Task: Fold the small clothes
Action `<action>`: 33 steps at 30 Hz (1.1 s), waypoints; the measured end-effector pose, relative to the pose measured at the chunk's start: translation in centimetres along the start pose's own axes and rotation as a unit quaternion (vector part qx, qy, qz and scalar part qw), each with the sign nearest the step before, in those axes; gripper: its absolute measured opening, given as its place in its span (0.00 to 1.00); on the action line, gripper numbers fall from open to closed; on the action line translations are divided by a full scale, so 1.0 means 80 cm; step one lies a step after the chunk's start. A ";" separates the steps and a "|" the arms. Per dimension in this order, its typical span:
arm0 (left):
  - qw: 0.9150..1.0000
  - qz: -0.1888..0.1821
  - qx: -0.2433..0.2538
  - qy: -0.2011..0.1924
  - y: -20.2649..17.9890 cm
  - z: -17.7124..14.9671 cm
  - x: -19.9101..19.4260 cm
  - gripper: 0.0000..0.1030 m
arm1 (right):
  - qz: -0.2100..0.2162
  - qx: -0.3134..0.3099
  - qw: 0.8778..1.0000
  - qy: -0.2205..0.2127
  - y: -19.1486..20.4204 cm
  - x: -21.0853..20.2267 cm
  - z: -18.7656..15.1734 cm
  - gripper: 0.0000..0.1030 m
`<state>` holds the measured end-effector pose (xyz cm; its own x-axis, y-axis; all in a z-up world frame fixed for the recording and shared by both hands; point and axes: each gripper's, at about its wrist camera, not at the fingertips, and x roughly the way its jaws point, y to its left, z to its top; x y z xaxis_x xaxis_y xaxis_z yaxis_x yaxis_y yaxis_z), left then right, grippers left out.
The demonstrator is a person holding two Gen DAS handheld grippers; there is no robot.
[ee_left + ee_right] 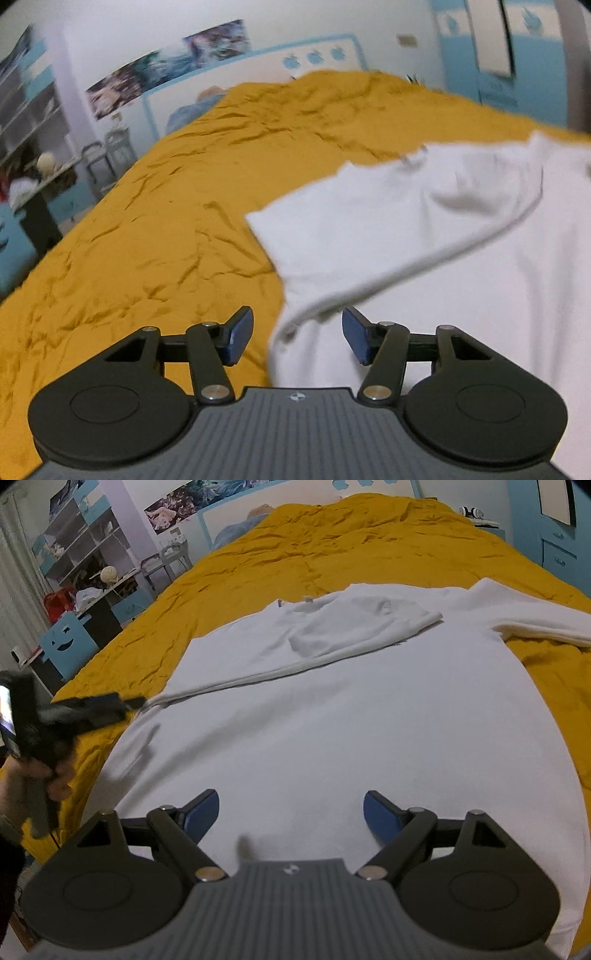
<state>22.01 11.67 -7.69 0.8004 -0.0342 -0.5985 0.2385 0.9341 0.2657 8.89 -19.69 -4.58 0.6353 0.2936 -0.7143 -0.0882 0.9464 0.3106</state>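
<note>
A white long-sleeved shirt (332, 720) lies flat on the mustard-yellow bedspread (332, 542). Its left side and sleeve (332, 635) are folded in over the body, while the other sleeve (535, 626) stretches out to the right. My left gripper (297, 332) is open, low at the shirt's (406, 240) left edge, and that edge runs between its pads without touching them. In the right wrist view the left gripper (107, 707) appears blurred, held by a hand (40, 775). My right gripper (291, 812) hangs open above the shirt's lower body, holding nothing.
The bed fills both views, with wrinkled cover (147, 240) to the left of the shirt. Left of the bed stand a shelf unit (81, 535), a cluttered desk (96, 587) and a blue box with a face (66, 642). Blue drawers (554, 550) stand far right.
</note>
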 end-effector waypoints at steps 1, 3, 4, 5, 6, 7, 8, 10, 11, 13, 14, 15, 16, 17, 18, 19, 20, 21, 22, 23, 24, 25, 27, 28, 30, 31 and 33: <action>1.000 -0.001 0.006 0.003 -0.006 -0.003 0.007 0.62 | -0.001 -0.003 1.000 -0.001 0.003 0.001 0.002 0.79; 1.000 0.017 0.010 0.010 -0.015 -0.002 0.025 0.56 | -0.001 -0.013 1.000 -0.007 0.009 0.002 0.007 0.79; 0.999 0.035 0.007 0.015 -0.018 -0.001 0.035 0.52 | 0.000 -0.017 1.000 -0.010 0.011 0.003 0.010 0.79; 0.998 0.052 0.005 0.023 -0.019 -0.010 0.044 0.49 | 0.001 -0.021 1.000 -0.012 0.014 0.004 0.012 0.79; 0.997 0.066 0.003 0.032 -0.019 -0.008 0.053 0.44 | 0.003 -0.024 1.000 -0.013 0.017 0.005 0.015 0.79; 0.997 0.075 -0.005 0.036 -0.018 -0.008 0.059 0.42 | 0.005 -0.027 1.000 -0.012 0.020 0.008 0.017 0.79; 0.996 0.081 -0.013 0.036 -0.018 -0.009 0.061 0.42 | 0.006 -0.031 0.999 -0.012 0.023 0.011 0.020 0.79; 0.996 0.081 -0.033 0.033 -0.011 -0.006 0.064 0.34 | 0.015 -0.046 0.999 -0.013 0.031 0.022 0.029 0.79; 0.996 0.073 -0.046 0.031 -0.008 -0.006 0.063 0.27 | 0.026 -0.053 0.998 -0.015 0.035 0.028 0.036 0.79; 0.996 0.056 -0.071 0.025 -0.004 -0.009 0.060 0.11 | 0.055 -0.059 0.997 -0.018 0.043 0.040 0.054 0.79; 0.995 0.064 -0.080 0.019 -0.003 -0.010 0.058 0.10 | 0.070 -0.062 0.995 -0.019 0.046 0.047 0.065 0.79; 0.994 0.069 -0.086 0.011 -0.005 -0.013 0.054 0.09 | 0.089 -0.069 0.993 -0.021 0.051 0.057 0.081 0.79; 0.993 0.074 -0.090 0.005 -0.008 -0.016 0.050 0.09 | 0.102 -0.077 0.992 -0.025 0.057 0.065 0.096 0.79; 0.992 0.081 -0.094 -0.001 -0.011 -0.019 0.047 0.09 | 0.111 -0.080 0.990 -0.031 0.062 0.075 0.114 0.79; 0.992 0.085 -0.098 -0.005 -0.012 -0.020 0.044 0.09 | 0.117 -0.080 0.989 -0.034 0.066 0.083 0.126 0.79; 0.990 0.091 -0.106 -0.009 -0.012 -0.022 0.040 0.09 | 0.121 -0.076 0.989 -0.036 0.070 0.093 0.142 0.79; 0.988 0.097 -0.117 -0.010 -0.010 -0.024 0.042 0.09 | 0.119 -0.068 0.990 -0.038 0.075 0.102 0.157 0.79; 0.986 0.100 -0.137 -0.007 -0.005 -0.024 0.040 0.09 | 0.116 -0.059 0.991 -0.044 0.081 0.109 0.170 0.79; 0.983 0.099 -0.156 -0.004 -0.001 -0.025 0.039 0.09 | 0.117 -0.051 0.991 -0.051 0.085 0.112 0.177 0.79; 0.979 0.097 -0.181 0.000 0.005 -0.026 0.036 0.09 | 0.121 -0.043 0.990 -0.058 0.090 0.115 0.183 0.79; 0.974 0.093 -0.208 0.006 0.011 -0.027 0.034 0.09 | 0.124 -0.037 0.990 -0.059 0.096 0.120 0.186 0.79; 0.968 0.089 -0.236 0.009 0.017 -0.030 0.031 0.09 | 0.124 -0.034 0.990 -0.057 0.102 0.125 0.187 0.79; 0.959 0.087 -0.271 0.007 0.025 -0.035 0.028 0.10 | 0.124 -0.035 0.990 -0.048 0.115 0.136 0.183 0.79; 0.955 0.083 -0.284 0.006 0.029 -0.038 0.027 0.12 | 0.125 -0.036 0.990 -0.044 0.119 0.138 0.180 0.79; 0.939 0.051 -0.339 0.006 0.049 -0.051 0.027 0.17 | 0.132 -0.034 0.990 -0.038 0.124 0.143 0.171 0.79; 0.928 0.031 -0.370 0.006 0.060 -0.060 0.028 0.17 | 0.134 -0.030 0.990 -0.033 0.124 0.148 0.169 0.79; 0.911 -0.018 -0.413 0.004 0.081 -0.073 0.026 0.17 | 0.140 -0.015 0.990 -0.018 0.117 0.154 0.161 0.79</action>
<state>22.01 19.73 -11.67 0.7952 -0.0703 -0.6023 -0.2329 0.8817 -0.4104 25.81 -8.93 -2.41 0.6101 0.5407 -0.5792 -0.2880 0.8323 0.4737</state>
